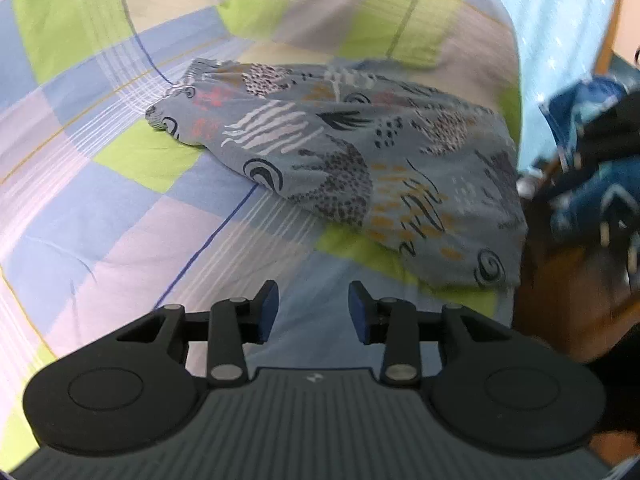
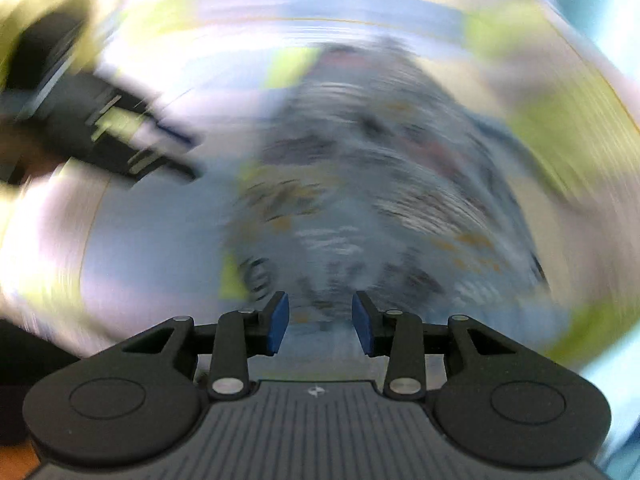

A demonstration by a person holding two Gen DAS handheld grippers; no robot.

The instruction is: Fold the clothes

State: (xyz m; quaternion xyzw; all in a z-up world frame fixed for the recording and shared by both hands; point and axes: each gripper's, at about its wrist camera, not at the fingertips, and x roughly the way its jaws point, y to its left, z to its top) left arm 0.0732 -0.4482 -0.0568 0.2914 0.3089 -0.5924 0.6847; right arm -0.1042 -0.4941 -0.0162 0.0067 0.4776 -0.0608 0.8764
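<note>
Grey-blue printed garment (image 1: 352, 160) lies folded in a flat bundle on the checked sheet (image 1: 100, 184), centre to right of the left wrist frame. Pattern: spirals, dotted patches, orange dashes. Gathered edge sits upper left of the bundle; the lower right corner reaches the edge of the bed.

Left gripper (image 1: 313, 310) at bottom centre, jaws apart, nothing between the blue pads (image 1: 269, 308). Garment is above and right of it in frame, apart from the fingertips, with bare sheet between.

Right wrist frame is heavily motion-blurred. Right gripper (image 2: 320, 322) at bottom centre, jaws spread, nothing gripped. Garment (image 2: 380, 184) fills the centre of the frame just past the pads; contact cannot be told. The left gripper (image 2: 108, 136) is a dark smear at upper left, beside the garment.
</note>
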